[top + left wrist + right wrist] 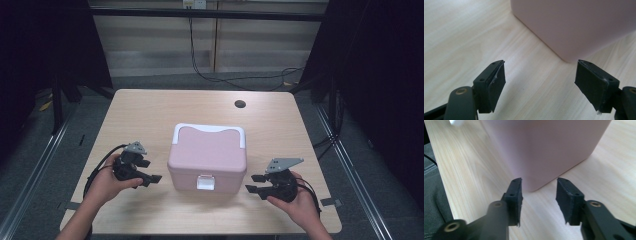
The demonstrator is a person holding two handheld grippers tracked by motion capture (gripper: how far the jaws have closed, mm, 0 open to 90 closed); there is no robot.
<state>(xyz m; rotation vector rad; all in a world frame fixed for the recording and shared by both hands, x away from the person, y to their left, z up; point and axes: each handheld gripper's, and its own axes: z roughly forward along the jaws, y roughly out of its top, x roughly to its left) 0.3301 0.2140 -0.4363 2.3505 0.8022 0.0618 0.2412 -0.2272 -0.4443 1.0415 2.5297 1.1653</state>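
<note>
Pink box (207, 159) sits mid-surface (150, 115), lid latched. Left tongs (150, 170) wide, right tongs (255, 183) narrower, both empty, flanking it. Bring both in level, grip opposite sides low, squeeze evenly.

Closed pink box (207, 159), white latch, upright mid-table (150, 107).

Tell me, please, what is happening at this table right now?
A person holds a two-jaw gripper in each hand on either side of a pink box with a white handle and a white front latch, which stands closed in the middle of the wooden table. The left gripper and the right gripper both point inward at the box, jaws apart with nothing between them. Neither touches the box; the gripper views show bare table between the jaws and its lower corners.
</note>
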